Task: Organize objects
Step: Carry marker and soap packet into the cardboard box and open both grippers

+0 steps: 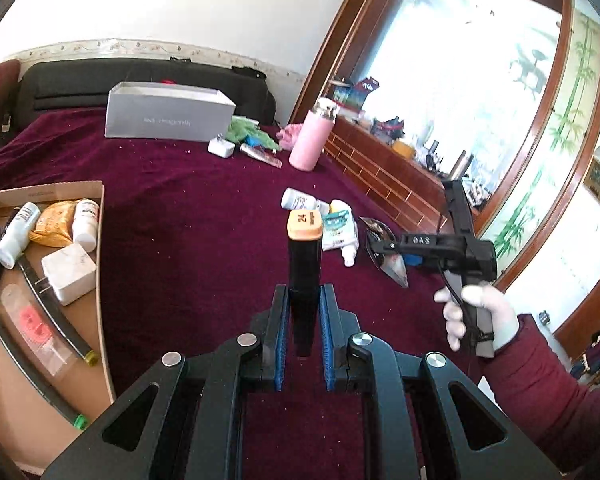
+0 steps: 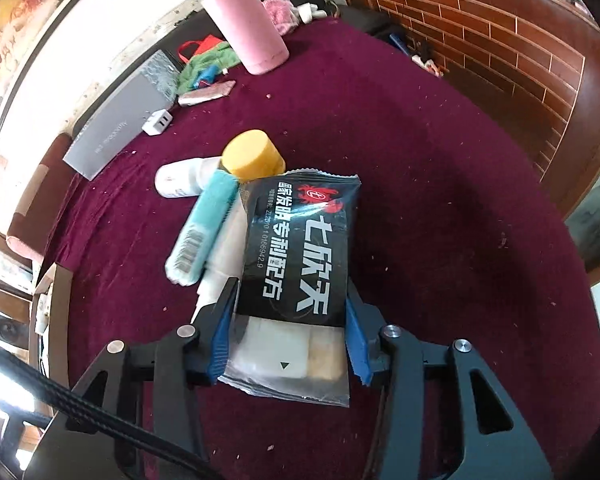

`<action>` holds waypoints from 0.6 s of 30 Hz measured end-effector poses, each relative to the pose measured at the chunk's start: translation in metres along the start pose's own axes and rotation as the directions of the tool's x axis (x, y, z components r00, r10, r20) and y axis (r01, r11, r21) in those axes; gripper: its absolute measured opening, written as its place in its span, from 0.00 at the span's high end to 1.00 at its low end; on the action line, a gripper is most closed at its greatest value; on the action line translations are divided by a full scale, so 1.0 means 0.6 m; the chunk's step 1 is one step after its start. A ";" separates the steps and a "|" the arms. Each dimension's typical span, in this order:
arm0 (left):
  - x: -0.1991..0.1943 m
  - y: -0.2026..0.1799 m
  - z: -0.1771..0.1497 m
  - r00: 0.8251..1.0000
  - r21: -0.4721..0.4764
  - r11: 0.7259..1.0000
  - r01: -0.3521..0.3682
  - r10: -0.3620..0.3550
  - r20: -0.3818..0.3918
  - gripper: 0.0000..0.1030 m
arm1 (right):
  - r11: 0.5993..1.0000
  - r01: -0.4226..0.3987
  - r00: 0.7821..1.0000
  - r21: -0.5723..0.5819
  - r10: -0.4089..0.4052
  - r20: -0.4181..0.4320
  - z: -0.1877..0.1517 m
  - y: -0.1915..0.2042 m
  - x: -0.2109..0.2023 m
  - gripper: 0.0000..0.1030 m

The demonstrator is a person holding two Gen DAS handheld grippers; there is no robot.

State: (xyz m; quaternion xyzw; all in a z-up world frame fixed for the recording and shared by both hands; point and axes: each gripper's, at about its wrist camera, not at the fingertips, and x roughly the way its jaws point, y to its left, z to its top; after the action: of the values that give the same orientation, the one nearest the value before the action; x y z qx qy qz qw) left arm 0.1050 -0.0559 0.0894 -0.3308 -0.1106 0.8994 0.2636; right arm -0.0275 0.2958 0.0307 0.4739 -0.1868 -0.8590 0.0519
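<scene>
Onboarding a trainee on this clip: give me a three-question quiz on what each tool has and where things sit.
1. True or false: the left tool is shut on a black marker with an orange cap.
2. What lies between the right tool fingers: A pink bottle, B black snack packet, C white charger?
3. What container holds sorted items at left?

Key: 1 true. 2 B, the black snack packet. 3 cardboard tray.

A dark red cloth point(image 1: 188, 208) covers the bed before me, flecked with pale crumbs. On it lie a cardboard tray point(image 1: 100, 248) at my left, a grey box point(image 1: 168, 114) at the far edge, a white charger point(image 1: 221, 147), a green cloth point(image 1: 246, 130) and an upright pink bottle point(image 1: 312, 138). Nearer me lie a white bottle point(image 2: 180, 180), a teal-labelled tube point(image 2: 204, 224) and a yellow-capped container point(image 2: 250, 156).
</scene>
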 end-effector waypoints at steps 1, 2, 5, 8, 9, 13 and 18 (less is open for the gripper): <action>-0.005 0.004 0.001 1.000 -0.004 1.000 -0.002 0.002 0.010 0.89 | 1.000 -0.013 1.000 -0.002 0.013 0.006 -0.006 0.002 -0.011 0.56; -0.008 0.006 0.000 1.000 -0.007 1.000 -0.002 0.002 0.015 0.89 | 1.000 -0.026 1.000 -0.003 0.026 0.011 -0.010 0.005 -0.018 0.56; -0.022 0.015 -0.002 0.999 -0.021 1.000 0.006 -0.005 0.038 0.89 | 0.998 -0.060 0.998 -0.015 0.061 0.020 -0.021 0.017 -0.043 0.56; -0.040 0.024 -0.004 0.998 -0.029 1.000 0.011 -0.009 0.064 0.89 | 0.994 -0.098 0.995 -0.040 0.099 0.019 -0.029 0.038 -0.062 0.56; -0.047 0.027 -0.005 0.997 -0.032 0.999 0.013 -0.010 0.072 0.89 | 0.992 -0.112 0.993 -0.052 0.113 0.018 -0.032 0.048 -0.068 0.56; -0.090 0.047 -0.007 0.993 -0.048 0.999 -0.007 0.013 0.120 0.89 | 0.976 -0.182 0.983 -0.119 0.184 0.006 -0.049 0.106 -0.087 0.56; -0.169 0.086 -0.015 0.978 -0.076 0.994 -0.081 0.094 0.184 0.89 | 0.929 -0.298 0.954 -0.221 0.296 -0.044 -0.070 0.212 -0.091 0.55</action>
State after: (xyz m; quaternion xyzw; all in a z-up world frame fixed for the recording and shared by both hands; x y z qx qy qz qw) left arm 0.1551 -0.1543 0.1176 -0.2581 -0.1510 0.9329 0.2007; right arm 0.0258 0.1811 0.1011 0.4355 -0.1574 -0.8545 0.2355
